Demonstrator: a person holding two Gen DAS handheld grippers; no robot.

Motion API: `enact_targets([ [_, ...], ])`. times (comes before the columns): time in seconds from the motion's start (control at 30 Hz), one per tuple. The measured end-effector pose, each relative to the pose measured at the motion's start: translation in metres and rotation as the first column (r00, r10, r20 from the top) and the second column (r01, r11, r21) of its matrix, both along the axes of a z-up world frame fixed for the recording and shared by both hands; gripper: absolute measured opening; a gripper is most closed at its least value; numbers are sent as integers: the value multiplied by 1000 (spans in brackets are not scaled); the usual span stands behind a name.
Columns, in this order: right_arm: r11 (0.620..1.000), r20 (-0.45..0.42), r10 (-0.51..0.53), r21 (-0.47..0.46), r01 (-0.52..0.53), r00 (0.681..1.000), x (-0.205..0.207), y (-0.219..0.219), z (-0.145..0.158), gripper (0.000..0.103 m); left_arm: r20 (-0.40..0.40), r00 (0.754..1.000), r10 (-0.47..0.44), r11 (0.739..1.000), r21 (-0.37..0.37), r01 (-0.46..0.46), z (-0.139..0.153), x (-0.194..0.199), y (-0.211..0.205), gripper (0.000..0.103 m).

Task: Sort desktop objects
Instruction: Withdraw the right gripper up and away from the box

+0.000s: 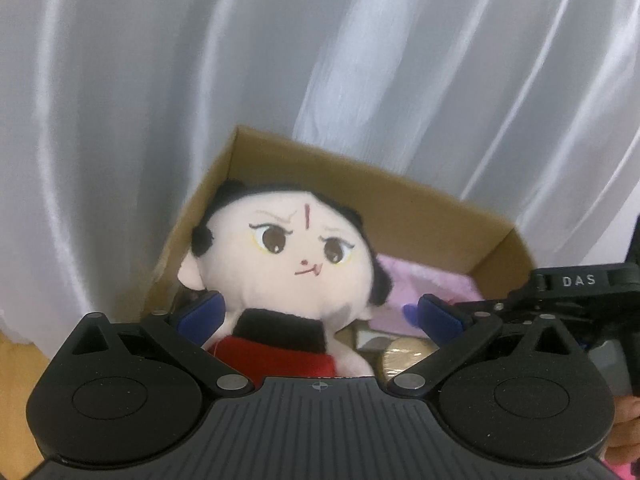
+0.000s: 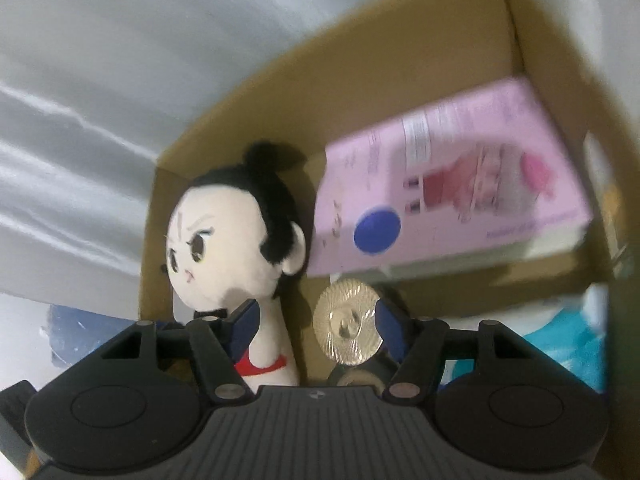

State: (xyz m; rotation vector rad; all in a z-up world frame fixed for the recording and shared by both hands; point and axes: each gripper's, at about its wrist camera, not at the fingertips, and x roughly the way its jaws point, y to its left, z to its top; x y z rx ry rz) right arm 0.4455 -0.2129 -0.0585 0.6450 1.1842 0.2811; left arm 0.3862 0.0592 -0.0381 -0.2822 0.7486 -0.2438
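Observation:
A plush doll point(image 1: 280, 256) with black hair, a pale face and a red top stands upright in the left part of a cardboard box point(image 1: 384, 196). My left gripper point(image 1: 318, 314) is open, its blue pads either side of the doll's neck and body without squeezing it. In the right wrist view the doll point(image 2: 224, 248) stands at the box's left wall point(image 2: 154, 240). My right gripper point(image 2: 316, 326) is open inside the box, the doll's body by its left pad and a round gold-ridged lid point(image 2: 347, 327) by its right pad.
A pink printed box point(image 2: 448, 184) leans in the cardboard box's right part. A turquoise and white item point(image 2: 568, 344) lies at the lower right. White curtain point(image 1: 160, 80) hangs behind. The right gripper's body point(image 1: 576, 296) shows at the left view's right edge. A blue cloth point(image 2: 80, 336) lies outside, left.

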Motion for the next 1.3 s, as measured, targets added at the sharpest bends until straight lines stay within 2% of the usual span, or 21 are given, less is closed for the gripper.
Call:
enact_targets([
  [0.1, 999, 78, 10, -41, -7, 997, -19, -8, 29, 68, 78, 997, -15, 1000, 0, 15, 25, -32, -3, 103],
  [0.2, 996, 142, 39, -89, -27, 989, -52, -19, 65, 74, 149, 988, -43, 999, 30, 39, 50, -71, -8, 103],
  [0.27, 989, 218, 79, -142, -49, 973, -85, -24, 91, 89, 176, 982, -63, 998, 34, 58, 62, -97, -11, 103],
  [0.37, 966, 338, 155, -249, -71, 928, -139, -26, 120, 103, 178, 982, -69, 997, 46, 61, 72, -131, -16, 103],
  [0.47, 950, 463, 174, -310, -25, 869, -191, -26, 130, 103, 153, 986, -72, 994, 87, 59, 75, -157, -27, 103],
  [0.53, 943, 513, 154, -332, 30, 844, -215, -23, 127, 103, 146, 988, -42, 991, 135, 23, 78, -171, -37, 103],
  [0.73, 890, 557, 236, -453, 53, 797, -251, -3, 124, 103, 186, 982, 31, 969, 235, -75, 86, -201, -57, 103],
  [0.83, 873, 564, 245, -481, 73, 789, -264, 4, 125, 103, 202, 970, 132, 943, 276, -186, 91, -207, -60, 103],
  [0.9, 864, 564, 247, -497, 85, 788, -269, 7, 123, 103, 205, 964, 167, 936, 273, -220, 92, -208, -59, 103],
  [1.0, 828, 554, 250, -548, 121, 794, -277, 13, 120, 103, 200, 963, 182, 934, 271, -232, 93, -207, -58, 103],
  [1.07, 807, 558, 265, -574, 136, 786, -281, 16, 120, 103, 203, 959, 198, 924, 288, -252, 92, -206, -61, 103],
  [1.2, 799, 575, 265, -580, 158, 774, -286, 20, 119, 103, 208, 956, 205, 904, 335, -267, 90, -205, -69, 103],
  [1.3, 787, 571, 259, -593, 172, 779, -285, 22, 117, 103, 196, 960, 202, 900, 350, -261, 85, -201, -73, 103],
])
